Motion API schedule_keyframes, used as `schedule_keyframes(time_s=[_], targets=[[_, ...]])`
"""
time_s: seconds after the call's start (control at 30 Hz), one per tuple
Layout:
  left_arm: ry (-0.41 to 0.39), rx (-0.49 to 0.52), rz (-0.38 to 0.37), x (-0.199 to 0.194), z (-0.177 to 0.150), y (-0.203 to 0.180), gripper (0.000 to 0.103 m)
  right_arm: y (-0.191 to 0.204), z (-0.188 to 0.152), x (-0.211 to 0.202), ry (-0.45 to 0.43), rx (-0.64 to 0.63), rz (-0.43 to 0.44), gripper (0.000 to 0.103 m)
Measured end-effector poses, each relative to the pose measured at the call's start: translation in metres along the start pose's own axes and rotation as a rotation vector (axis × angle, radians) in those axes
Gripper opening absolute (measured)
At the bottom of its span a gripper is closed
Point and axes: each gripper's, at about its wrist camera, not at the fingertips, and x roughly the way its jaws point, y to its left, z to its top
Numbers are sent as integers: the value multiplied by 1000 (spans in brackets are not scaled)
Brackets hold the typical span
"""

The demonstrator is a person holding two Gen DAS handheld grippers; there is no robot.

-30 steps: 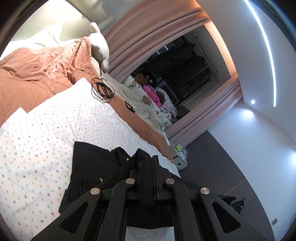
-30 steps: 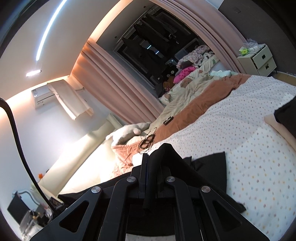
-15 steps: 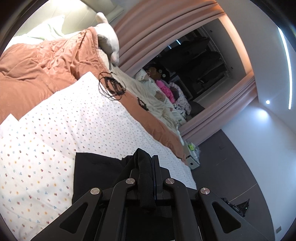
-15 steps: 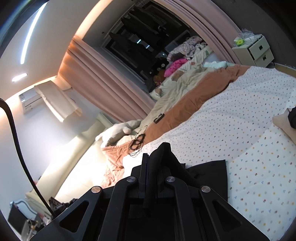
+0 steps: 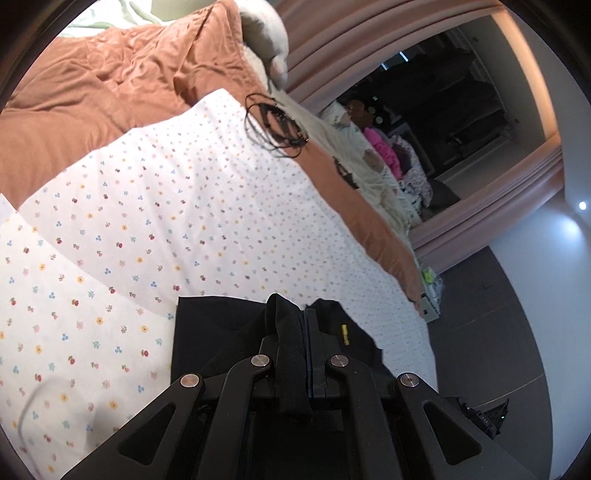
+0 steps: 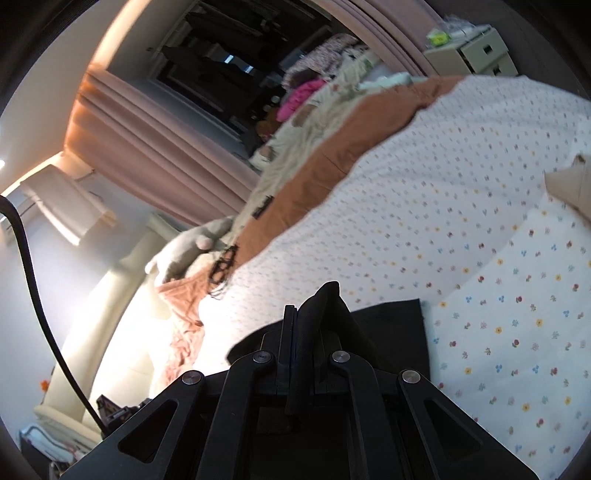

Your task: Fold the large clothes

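A home bedroom: bed [image 5: 207, 206] with floral sheet, pink curtains [image 6: 155, 140], nightstand [image 6: 476, 51].

Ahead of my tools the flowered sheet [image 5: 192, 206] is bare, wide room to pass. Far side blocked: cable tangle [image 5: 275, 125] at the sheet's edge, bunched orange duvet [image 5: 92, 85], plush toy [image 5: 264, 35]. Beige item [image 6: 569, 184] at right.
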Motion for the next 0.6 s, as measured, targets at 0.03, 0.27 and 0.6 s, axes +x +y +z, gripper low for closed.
schedule_keyframes(time_s=[0.03, 0.27, 0.6], targets=[[8, -2, 13, 9, 1, 4, 4, -4, 0, 7, 6, 5, -8, 5], [79, -65, 120, 63, 3, 33, 4, -22, 2, 53, 61, 11, -85, 6], [52, -68, 95, 58, 12, 28, 75, -21, 4, 59, 52, -24, -113, 62]])
